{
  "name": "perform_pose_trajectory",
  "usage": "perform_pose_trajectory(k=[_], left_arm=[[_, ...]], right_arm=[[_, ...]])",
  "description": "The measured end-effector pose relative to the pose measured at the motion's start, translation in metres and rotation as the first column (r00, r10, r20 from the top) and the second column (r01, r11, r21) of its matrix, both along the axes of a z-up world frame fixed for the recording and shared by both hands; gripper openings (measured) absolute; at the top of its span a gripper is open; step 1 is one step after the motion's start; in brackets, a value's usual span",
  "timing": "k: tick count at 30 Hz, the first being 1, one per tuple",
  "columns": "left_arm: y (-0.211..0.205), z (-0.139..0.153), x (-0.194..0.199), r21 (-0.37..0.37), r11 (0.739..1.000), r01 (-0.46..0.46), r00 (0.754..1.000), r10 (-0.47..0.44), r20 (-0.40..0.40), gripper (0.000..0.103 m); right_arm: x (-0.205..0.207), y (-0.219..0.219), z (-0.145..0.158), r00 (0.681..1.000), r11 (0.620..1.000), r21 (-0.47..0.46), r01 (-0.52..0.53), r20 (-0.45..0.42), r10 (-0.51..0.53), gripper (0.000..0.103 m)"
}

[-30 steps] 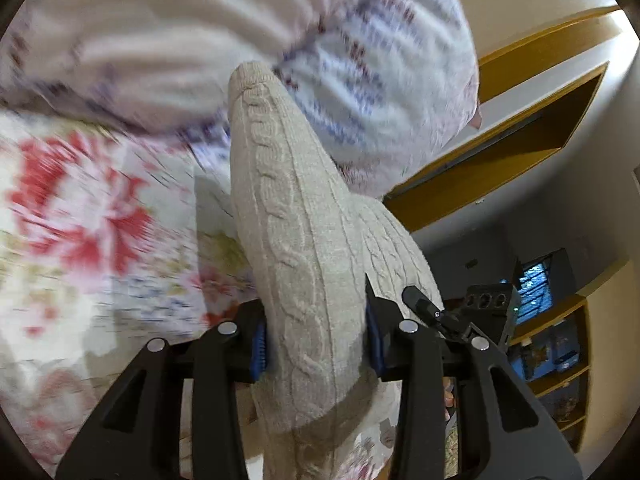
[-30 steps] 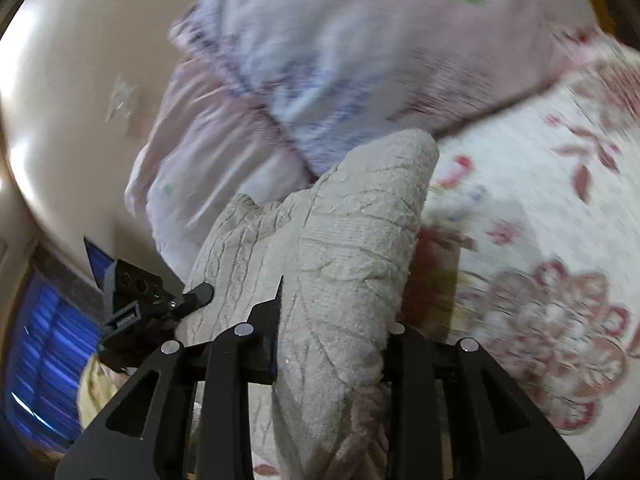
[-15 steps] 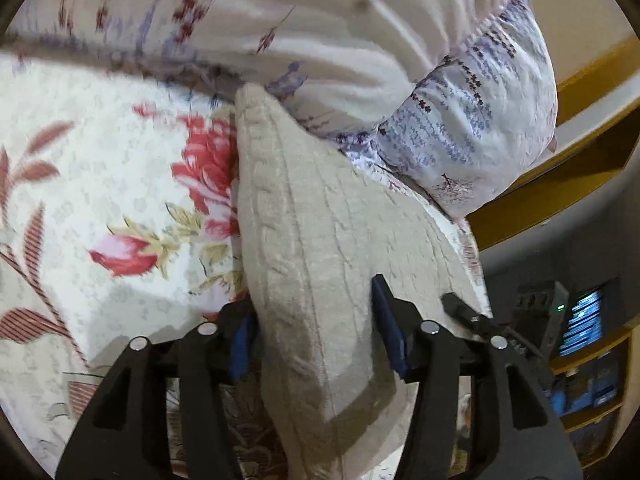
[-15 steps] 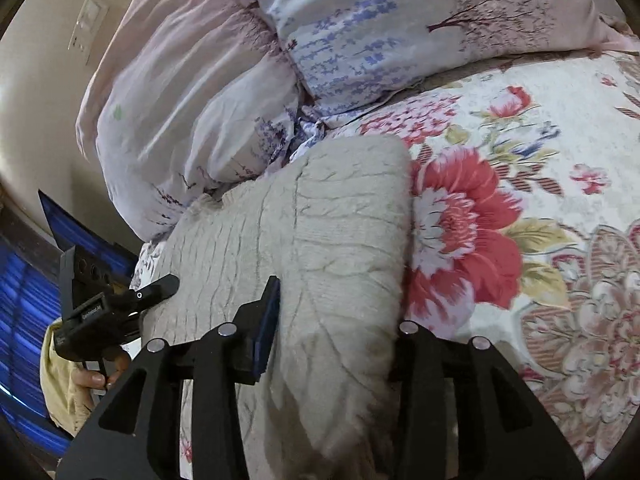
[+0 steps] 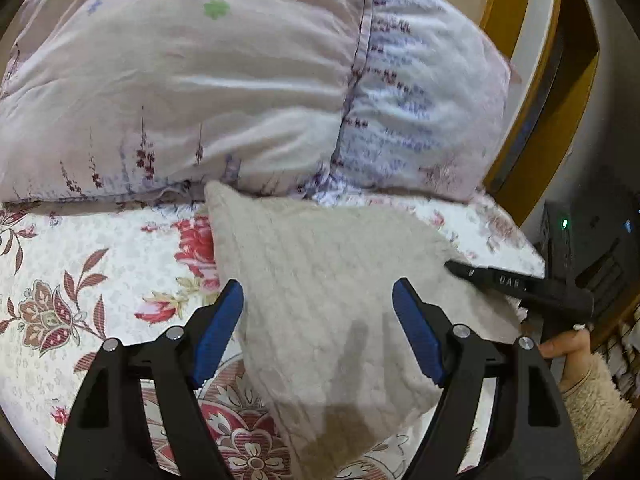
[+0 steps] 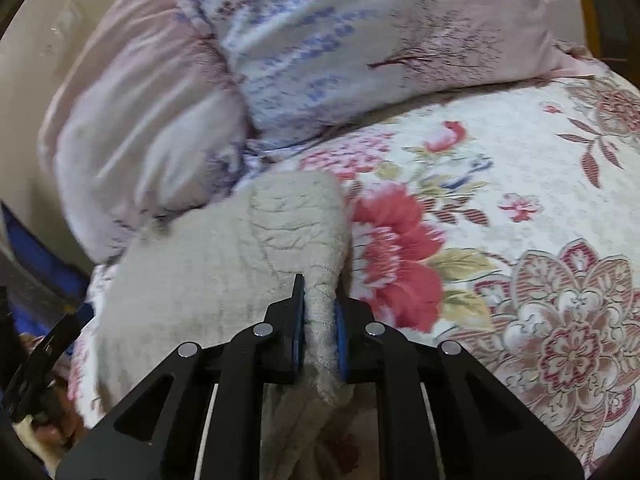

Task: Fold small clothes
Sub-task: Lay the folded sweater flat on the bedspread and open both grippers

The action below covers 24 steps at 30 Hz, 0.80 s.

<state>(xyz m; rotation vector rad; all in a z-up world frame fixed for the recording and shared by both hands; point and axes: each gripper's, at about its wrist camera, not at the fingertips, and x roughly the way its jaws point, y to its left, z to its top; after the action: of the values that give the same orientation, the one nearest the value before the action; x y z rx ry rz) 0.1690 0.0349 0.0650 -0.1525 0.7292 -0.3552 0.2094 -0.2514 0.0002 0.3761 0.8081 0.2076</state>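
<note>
A beige cable-knit garment (image 5: 320, 288) lies folded on the floral bedspread (image 5: 80, 280), its far edge against the pillows. My left gripper (image 5: 318, 292) is open, its blue pads on either side of the garment without pinching it. My right gripper (image 6: 318, 312) is shut on the right edge of the same knit garment (image 6: 224, 264). The other gripper's black tip (image 5: 500, 280) shows at the garment's right side in the left wrist view.
Two pale pillows with lavender print (image 5: 200, 80) (image 6: 360, 40) are piled at the head of the bed. A yellow wooden frame (image 5: 540, 80) and dark shelves stand off the bed's right side. The bedspread (image 6: 520, 240) stretches to the right.
The garment came down from hanging in the air onto the bed. My left gripper opened and let it go. My right gripper closed tighter on its edge.
</note>
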Motion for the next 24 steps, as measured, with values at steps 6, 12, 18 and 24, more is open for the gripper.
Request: perform_pose_trajectory(k=[6, 12, 18, 24], left_arm=[[0.008, -0.012, -0.004, 0.019, 0.999, -0.028, 0.999, 0.029, -0.040, 0.077], [0.014, -0.011, -0.015, 0.068, 0.996, -0.051, 0.998, 0.053, -0.036, 0.080], [0.013, -0.031, -0.020, 0.108, 0.993, -0.040, 0.993, 0.052, -0.107, 0.082], [0.016, -0.039, -0.027, 0.047, 0.998, -0.046, 0.989, 0.052, -0.137, 0.085]], right_arm=[[-0.015, -0.005, 0.014, 0.999, 1.000, -0.020, -0.019, 0.050, 0.020, 0.024], [-0.066, 0.012, 0.050, 0.965, 0.990, -0.084, -0.115, 0.229, 0.132, 0.046], [-0.073, 0.055, 0.020, 0.963, 0.932, -0.281, -0.229, 0.073, 0.258, 0.046], [-0.083, 0.051, 0.021, 0.974, 0.956, -0.250, -0.156, 0.119, 0.190, 0.056]])
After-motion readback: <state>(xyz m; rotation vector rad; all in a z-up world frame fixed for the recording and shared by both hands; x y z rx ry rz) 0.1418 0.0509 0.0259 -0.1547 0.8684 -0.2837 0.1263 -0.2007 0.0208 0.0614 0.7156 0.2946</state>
